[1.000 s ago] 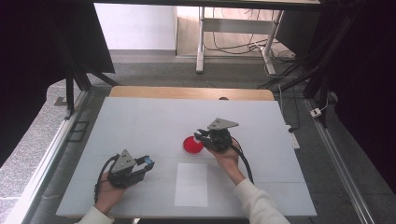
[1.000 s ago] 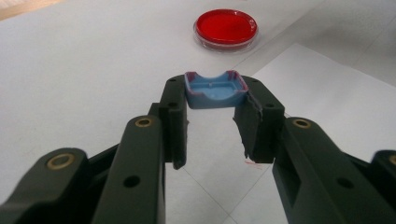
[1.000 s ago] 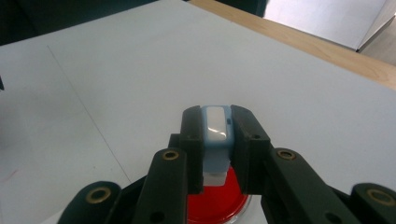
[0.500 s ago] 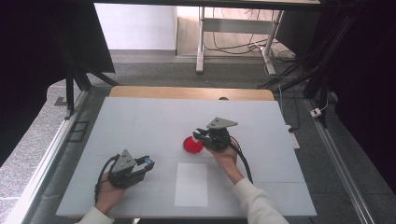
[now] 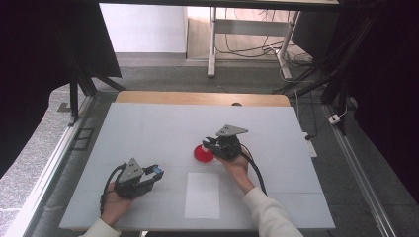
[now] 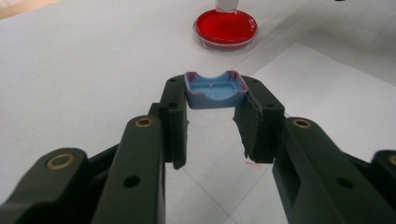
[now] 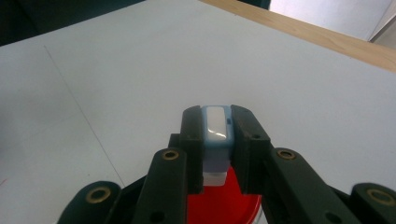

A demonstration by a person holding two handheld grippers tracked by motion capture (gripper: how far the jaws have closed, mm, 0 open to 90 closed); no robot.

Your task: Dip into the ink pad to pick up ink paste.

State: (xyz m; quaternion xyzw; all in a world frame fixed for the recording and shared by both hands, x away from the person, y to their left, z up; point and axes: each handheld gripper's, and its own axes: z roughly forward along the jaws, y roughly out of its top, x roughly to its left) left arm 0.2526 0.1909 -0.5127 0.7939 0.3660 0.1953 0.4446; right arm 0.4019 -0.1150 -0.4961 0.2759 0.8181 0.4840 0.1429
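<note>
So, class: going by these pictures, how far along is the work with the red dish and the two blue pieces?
Done: each piece is gripped. The left hand-held gripper is shut on a blue tray-like cap, held away from the red dish.

In hand: the right hand-held gripper clamps a blue-and-white piece over the dish, its white end pointing down at the red surface.

Left: probably withdrawing it and rejoining the two pieces; the white sheet lies unused.

Bright even light, dark surroundings, soft shadows
</note>
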